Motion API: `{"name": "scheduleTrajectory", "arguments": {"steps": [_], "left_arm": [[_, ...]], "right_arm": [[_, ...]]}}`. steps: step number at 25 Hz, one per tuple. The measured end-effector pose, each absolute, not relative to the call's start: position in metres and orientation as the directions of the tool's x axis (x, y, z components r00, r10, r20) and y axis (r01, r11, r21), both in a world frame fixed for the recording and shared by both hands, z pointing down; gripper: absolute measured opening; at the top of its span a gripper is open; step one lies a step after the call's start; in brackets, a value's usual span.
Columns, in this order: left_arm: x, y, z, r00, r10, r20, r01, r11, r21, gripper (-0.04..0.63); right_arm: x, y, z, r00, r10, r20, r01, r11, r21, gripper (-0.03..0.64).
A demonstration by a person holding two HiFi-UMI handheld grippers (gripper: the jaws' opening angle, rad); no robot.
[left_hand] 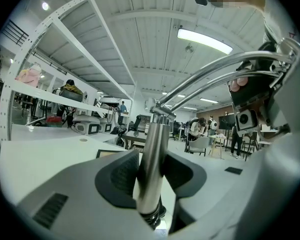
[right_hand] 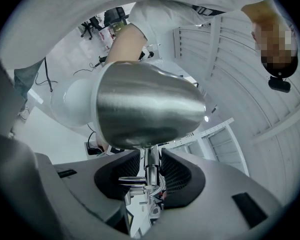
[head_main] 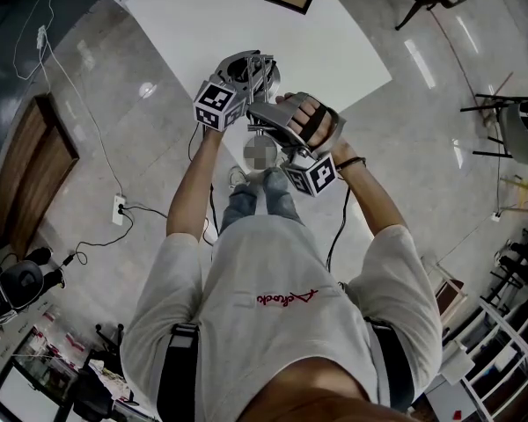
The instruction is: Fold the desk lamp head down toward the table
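Upright lamp post (left_hand: 152,154) clamped between jaws of left hand-held gripper (left_hand: 150,184), white counter (left_hand: 40,154) beyond. From post top, curved arm (left_hand: 215,71) sweeps up and right. Jaws of right hand-held gripper (right_hand: 151,171) half closed on thin stem (right_hand: 150,161) of lamp head (right_hand: 145,104). Head sits just past jaws, long axis crosswise, domed end right.

The head view looks steeply down from above the person (head_main: 282,315), well off the white counter (head_main: 202,25) at 12 o'clock, with the lamp (head_main: 257,73) just above centre. The left gripper view sits low and roughly level, hard against the lamp post (left_hand: 152,159), and faces out across the room. The right gripper view faces back at the person, whose torso is at 12 o'clock, with the lamp head (right_hand: 145,104) filling its centre. All three share the lamp.
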State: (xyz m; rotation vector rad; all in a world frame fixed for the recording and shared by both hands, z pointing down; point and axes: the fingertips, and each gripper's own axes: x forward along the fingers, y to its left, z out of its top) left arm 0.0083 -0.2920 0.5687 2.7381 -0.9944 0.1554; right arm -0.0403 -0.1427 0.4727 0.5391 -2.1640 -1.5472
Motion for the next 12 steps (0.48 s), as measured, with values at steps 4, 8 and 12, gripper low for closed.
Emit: {"name": "scheduleTrajectory", "arguments": {"steps": [4, 8, 12], "left_arm": [[0.009, -0.290, 0.569, 0.767, -0.616, 0.179, -0.641, -0.747, 0.175, 0.156], [0.007, -0.290, 0.568, 0.768, -0.617, 0.170, -0.640, -0.748, 0.176, 0.156], [0.006, -0.289, 0.569, 0.771, -0.614, 0.168, -0.636, -0.751, 0.177, 0.158]], "right_arm": [[-0.041, -0.140, 0.472, -0.828, -0.551, 0.105, -0.088, 0.313, 0.946, 0.124], [-0.042, -0.136, 0.480, -0.831, -0.545, 0.108, -0.070, 0.297, 0.952, 0.129], [-0.044, -0.134, 0.487, -0.831, -0.548, 0.099, -0.082, 0.296, 0.952, 0.139]]}}
